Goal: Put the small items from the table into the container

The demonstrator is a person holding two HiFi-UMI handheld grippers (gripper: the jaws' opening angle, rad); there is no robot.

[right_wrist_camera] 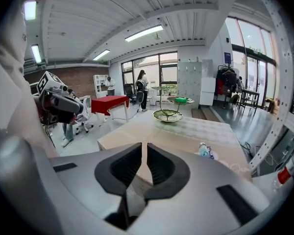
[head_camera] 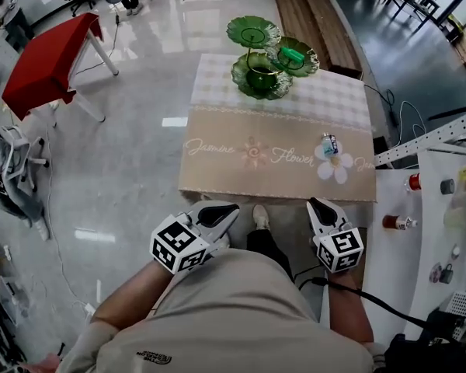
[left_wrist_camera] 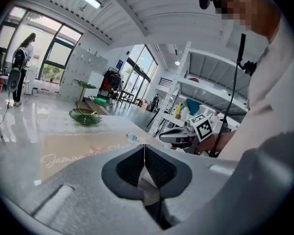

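Note:
A small clear bottle with a blue label point(head_camera: 329, 144) lies on a flower print at the right of the beige tablecloth point(head_camera: 241, 173); it also shows in the right gripper view point(right_wrist_camera: 205, 150). At the table's far edge stands a green tiered dish stand point(head_camera: 262, 74), and a green item point(head_camera: 291, 54) rests in its right dish. Both grippers hang close to my body, short of the table's near edge. My left gripper point(head_camera: 217, 212) has its jaws touching, nothing in them. My right gripper point(head_camera: 320, 207) has its jaws nearly together with a thin slit, also empty.
A white shelf unit point(head_camera: 431, 208) with small bottles and oddments stands right of the table. A red-covered table point(head_camera: 50, 57) is on the glossy floor at far left, with a chair and cables nearby. A wooden bench point(head_camera: 318, 14) lies beyond the table.

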